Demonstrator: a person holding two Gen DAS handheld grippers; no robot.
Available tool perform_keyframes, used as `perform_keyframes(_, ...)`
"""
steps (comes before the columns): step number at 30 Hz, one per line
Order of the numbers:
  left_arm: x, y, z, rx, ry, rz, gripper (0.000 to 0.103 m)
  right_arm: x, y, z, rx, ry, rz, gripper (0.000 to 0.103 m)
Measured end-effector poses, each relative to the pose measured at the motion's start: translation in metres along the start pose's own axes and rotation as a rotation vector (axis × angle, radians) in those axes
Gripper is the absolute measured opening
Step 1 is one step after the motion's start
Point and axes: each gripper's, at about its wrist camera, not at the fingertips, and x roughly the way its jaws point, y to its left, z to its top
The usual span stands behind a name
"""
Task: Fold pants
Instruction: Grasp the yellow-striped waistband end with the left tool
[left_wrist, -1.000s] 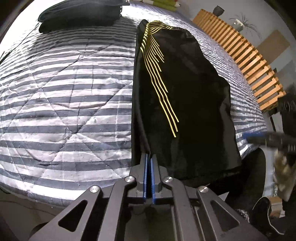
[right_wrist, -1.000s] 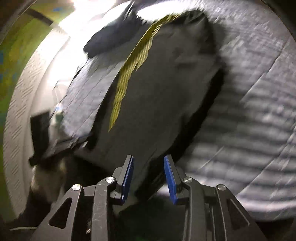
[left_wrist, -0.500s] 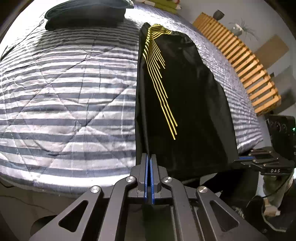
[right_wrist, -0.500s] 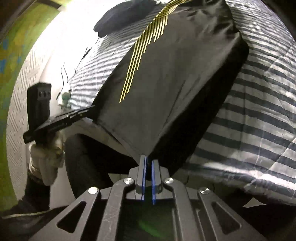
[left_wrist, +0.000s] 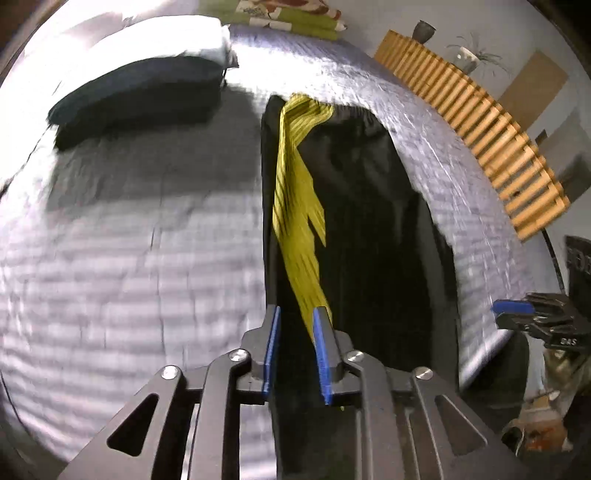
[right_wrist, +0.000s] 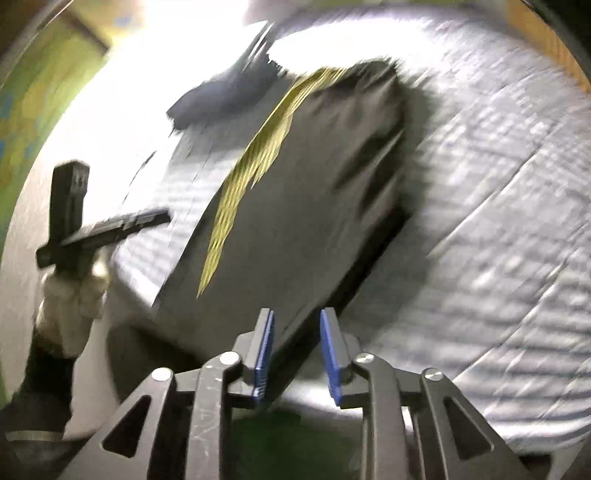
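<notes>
Pants: black pants (left_wrist: 354, 236) with a band of yellow stripes (left_wrist: 295, 206) lie lengthwise on the bed, one end near the dark pillow, the other end at the near edge of the mattress.
Bedspread: grey-and-white striped quilt (left_wrist: 129, 258) under the pants, blurred in both views.
Left gripper: the left gripper (left_wrist: 295, 350) hangs over the near end of the pants; its jaws are opening, blue pads parted, dark cloth seen in the gap but not pinched.
Right gripper: the right gripper (right_wrist: 297, 354) is above the other near corner of the pants; its jaws are opening too, pads clear of the fabric edge between them.
Pillow: dark pillow (left_wrist: 136, 99) at the far left of the bed.
Wall side: slatted wooden headboard (left_wrist: 476, 122) along the right, a potted plant (left_wrist: 467, 55) on top.
</notes>
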Motion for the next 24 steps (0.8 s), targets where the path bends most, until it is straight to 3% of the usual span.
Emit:
perform_keyframes(2,0.015,-0.002,0.037,0.006,-0.026,0.001,0.02,-0.004,-0.023,0.023,0.045,-0.071,-0.046,0.033)
perform_keyframes(6,0.057,-0.002,0.108,-0.003,-0.033,0.026,0.02,0.009,-0.06,0.053,0.118,-0.119,-0.079,0.033)
perform_keyframes(10,0.099,0.005,0.157,-0.062,-0.053,0.058,0.027,0.037,-0.093,0.076,0.217,-0.146,-0.013,0.033)
perform_keyframes(17,0.151,0.009,0.201,-0.108,-0.06,0.075,0.03,0.066,-0.126,0.092,0.306,-0.197,0.084,0.033)
perform_keyframes(22,0.178,0.015,0.216,-0.101,-0.033,0.103,0.029,0.075,-0.132,0.096,0.297,-0.21,0.092,0.033)
perform_keyframes(24,0.18,0.014,0.215,-0.087,-0.048,0.114,0.016,0.073,-0.124,0.1,0.254,-0.217,0.059,0.033)
